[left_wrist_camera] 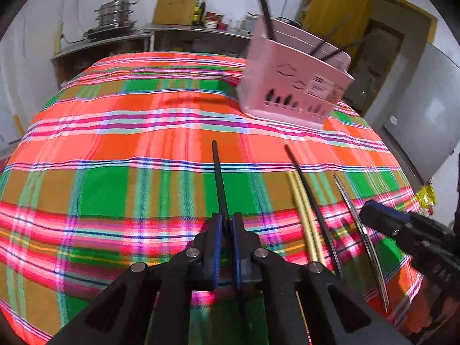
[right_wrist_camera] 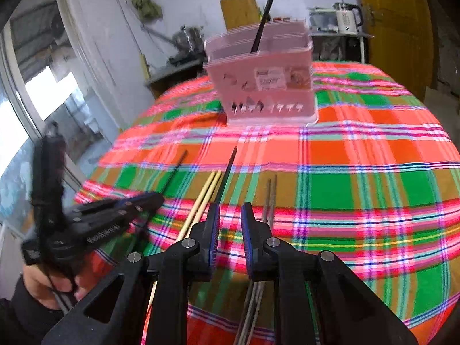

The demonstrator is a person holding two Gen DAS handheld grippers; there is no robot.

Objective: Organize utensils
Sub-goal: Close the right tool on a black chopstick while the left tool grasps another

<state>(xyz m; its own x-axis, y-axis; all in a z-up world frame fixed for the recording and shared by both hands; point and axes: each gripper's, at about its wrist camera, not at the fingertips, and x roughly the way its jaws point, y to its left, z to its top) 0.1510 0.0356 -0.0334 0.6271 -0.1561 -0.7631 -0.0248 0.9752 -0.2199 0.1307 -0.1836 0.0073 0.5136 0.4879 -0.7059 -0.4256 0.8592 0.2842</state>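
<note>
Chopsticks (right_wrist_camera: 211, 189) lie side by side on the tablecloth (right_wrist_camera: 359, 149), before the holder (right_wrist_camera: 260, 92) standing farther back.

A black chopstick (left_wrist_camera: 219, 178) sits pinched between the closed pads of the left tool (left_wrist_camera: 227, 224), pointing away over the table. Right of that tool lie a pale yellow chopstick pair (left_wrist_camera: 302, 210), another black chopstick (left_wrist_camera: 309, 195) and a metal pair (left_wrist_camera: 355, 210). Beyond stands an upright pink holder (left_wrist_camera: 290, 86) with black chopsticks (left_wrist_camera: 263, 3) leaning inside.

Home kitchen, stacked steel steamer pots (left_wrist_camera: 115, 11) on far counter (left_wrist_camera: 100, 43), electric kettle (right_wrist_camera: 348, 18), plaid tablecloth (left_wrist_camera: 143, 143) ahead
</note>
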